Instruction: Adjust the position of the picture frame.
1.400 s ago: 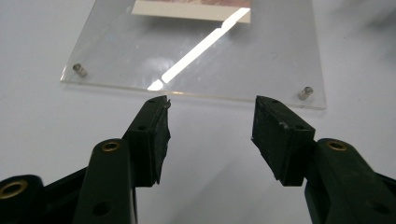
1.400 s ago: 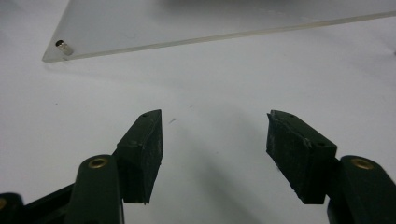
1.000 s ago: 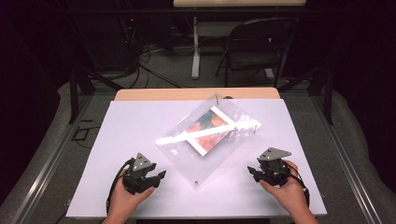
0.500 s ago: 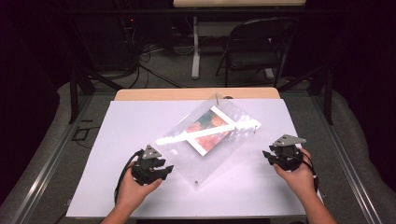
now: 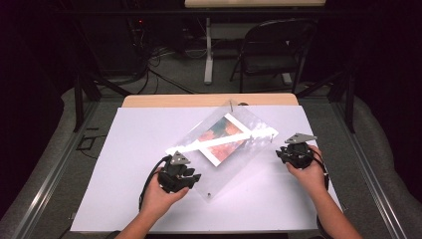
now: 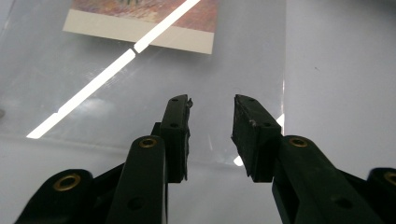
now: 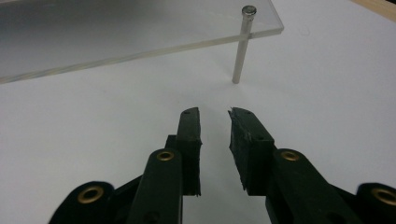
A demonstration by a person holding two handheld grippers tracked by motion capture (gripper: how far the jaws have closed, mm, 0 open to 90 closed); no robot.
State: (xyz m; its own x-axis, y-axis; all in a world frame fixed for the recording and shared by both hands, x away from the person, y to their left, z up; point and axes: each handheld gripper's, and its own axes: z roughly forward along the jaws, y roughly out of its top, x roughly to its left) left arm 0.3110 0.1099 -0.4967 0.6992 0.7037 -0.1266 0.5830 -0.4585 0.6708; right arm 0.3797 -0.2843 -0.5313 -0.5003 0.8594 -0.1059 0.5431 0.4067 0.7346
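While the clear acrylic plate [image 5: 234, 149] lies between them, the left hand-held gripper [image 5: 191, 178] and right hand-held gripper [image 5: 281, 155] have been closing, both part-open and empty.

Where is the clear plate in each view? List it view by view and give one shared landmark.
High view: the clear plate lies cornerwise at the table's middle.
Left gripper view: it covers the upper left and centre, past the jaws.
Right gripper view: it runs along the top left, raised on a metal post.
Shared landmark: the white tabletop.
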